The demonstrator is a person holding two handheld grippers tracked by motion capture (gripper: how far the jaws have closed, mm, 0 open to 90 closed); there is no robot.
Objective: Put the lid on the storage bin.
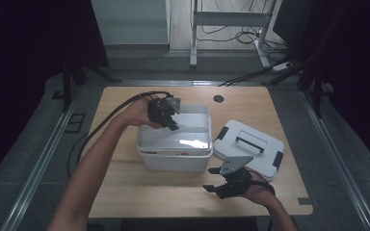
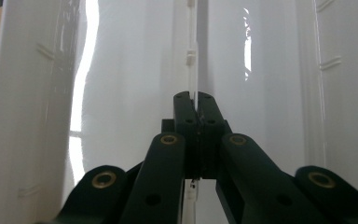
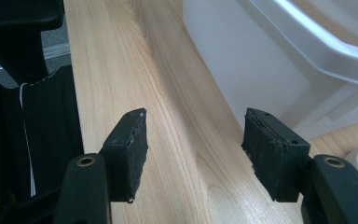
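Nearest, 6 o'clock: right tongs (image 1: 215, 186) hovering over bare surface (image 1: 139, 190), jaws apart, nothing between, idle just in front of bin.
Mid: white bin (image 1: 173, 156) at centre of surface, open-topped.
3 o'clock of bin: lid (image 1: 248, 148) already off, lying flat, touching bin's side.
Farther, bin's 11 o'clock corner: left tongs (image 2: 195, 105) reaching inside, clamped tight on thin upright divider (image 2: 192, 56).
Judged: lid step done; divider work under way. Refitting lid likely left.
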